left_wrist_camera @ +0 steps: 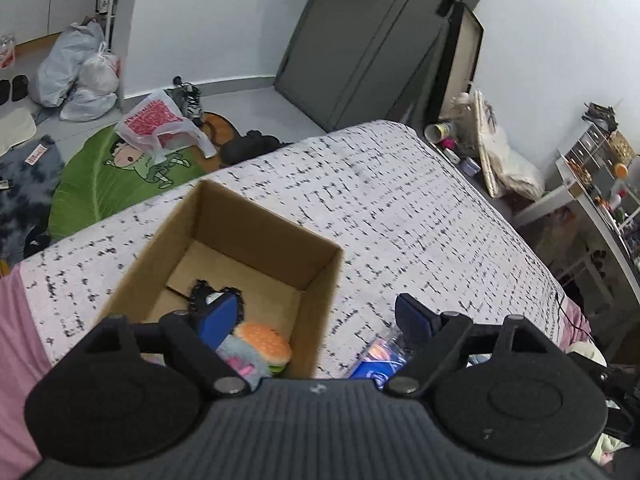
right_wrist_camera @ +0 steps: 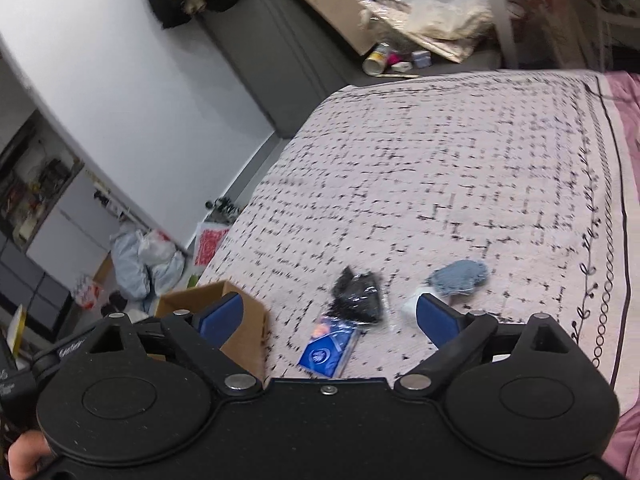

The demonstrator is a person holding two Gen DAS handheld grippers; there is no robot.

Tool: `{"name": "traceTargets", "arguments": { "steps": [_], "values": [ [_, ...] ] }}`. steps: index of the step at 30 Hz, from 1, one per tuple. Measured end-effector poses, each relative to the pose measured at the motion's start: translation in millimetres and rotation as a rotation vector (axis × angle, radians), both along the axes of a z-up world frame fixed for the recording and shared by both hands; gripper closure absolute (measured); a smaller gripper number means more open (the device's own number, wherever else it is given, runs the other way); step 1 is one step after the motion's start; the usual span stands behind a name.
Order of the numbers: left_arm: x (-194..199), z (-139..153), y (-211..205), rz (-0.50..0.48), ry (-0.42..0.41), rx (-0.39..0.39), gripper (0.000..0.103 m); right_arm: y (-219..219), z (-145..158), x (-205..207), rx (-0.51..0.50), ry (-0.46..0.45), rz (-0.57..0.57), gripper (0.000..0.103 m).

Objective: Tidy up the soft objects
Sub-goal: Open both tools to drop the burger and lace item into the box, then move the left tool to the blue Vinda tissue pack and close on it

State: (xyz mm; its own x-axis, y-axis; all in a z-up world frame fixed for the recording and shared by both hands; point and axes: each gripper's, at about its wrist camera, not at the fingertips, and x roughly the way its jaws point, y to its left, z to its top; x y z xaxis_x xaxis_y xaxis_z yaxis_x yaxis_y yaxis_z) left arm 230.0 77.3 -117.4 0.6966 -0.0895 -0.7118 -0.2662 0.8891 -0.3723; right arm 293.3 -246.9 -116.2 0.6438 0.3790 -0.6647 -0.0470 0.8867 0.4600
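An open cardboard box (left_wrist_camera: 320, 272) stands on the bed. Inside lie a plush burger (left_wrist_camera: 264, 342), a grey-pink soft item (left_wrist_camera: 244, 362) and a black lacy piece (left_wrist_camera: 200, 292). My left gripper (left_wrist_camera: 316, 316) is open and empty, its left finger over the box, its right finger above a clear packet with a blue label (left_wrist_camera: 376, 364). My right gripper (right_wrist_camera: 330, 316) is open and empty above the same packet (right_wrist_camera: 328, 352), which holds something black (right_wrist_camera: 358, 294). A blue denim-like soft piece (right_wrist_camera: 460, 276) lies just beyond the right finger. The box corner (right_wrist_camera: 248, 320) shows at left.
The bed cover (left_wrist_camera: 400, 200) is white with black dashes, with a pink sheet (left_wrist_camera: 16, 320) at its edge. On the floor are a green leaf rug (left_wrist_camera: 100, 184), plastic bags (left_wrist_camera: 76, 68) and shoes. A grey door (left_wrist_camera: 360, 40) and cluttered shelves (left_wrist_camera: 600, 168) stand beyond.
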Motion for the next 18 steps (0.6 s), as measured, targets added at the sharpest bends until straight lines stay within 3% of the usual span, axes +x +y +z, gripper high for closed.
{"name": "traceTargets", "arguments": {
  "steps": [9,18],
  "values": [
    [6.7,1.1,-48.1,-0.107,-0.050,0.069,0.018,-40.5,-33.9,8.1,0.093,0.073,-0.121,0.010],
    [18.4,-14.6,-93.8,-0.193,-0.047,0.109,0.018,-50.3,-61.9,14.3,0.144,0.116,-0.142,0.010]
  ]
}}
